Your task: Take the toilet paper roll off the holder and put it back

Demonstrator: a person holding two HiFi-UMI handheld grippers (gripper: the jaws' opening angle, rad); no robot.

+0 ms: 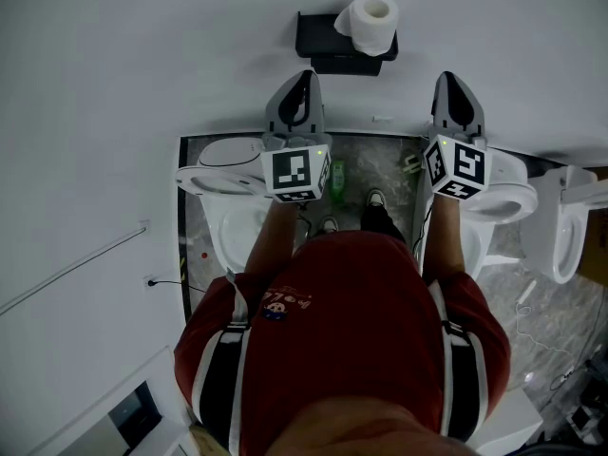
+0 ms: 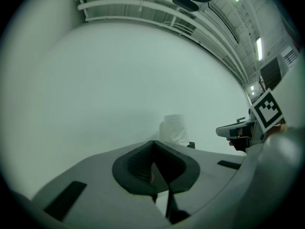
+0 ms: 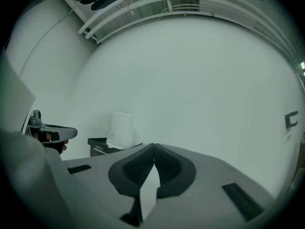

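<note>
Closest is the person's red shirt (image 1: 351, 331). At left, the left gripper (image 1: 304, 82) has its jaws together, empty. The toilet paper roll (image 1: 372, 19) still sits on the black holder (image 1: 321, 38), apart from both tools. The right gripper (image 1: 455, 82) is closed too and holds nothing. I think one gripper should open before reaching the roll. Only the head view shows the toilets (image 1: 223, 174) below.

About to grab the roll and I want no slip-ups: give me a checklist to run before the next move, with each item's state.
1. Roll sits on holder: ok.
2. Left claw empty: ok.
3. Right claw empty: ok.
4. Claws open for the grasp: not ok, both are shut.
5. Claws clear of the roll: ok, both are short of it.
6. How the holder retains the roll: cannot tell.
</note>
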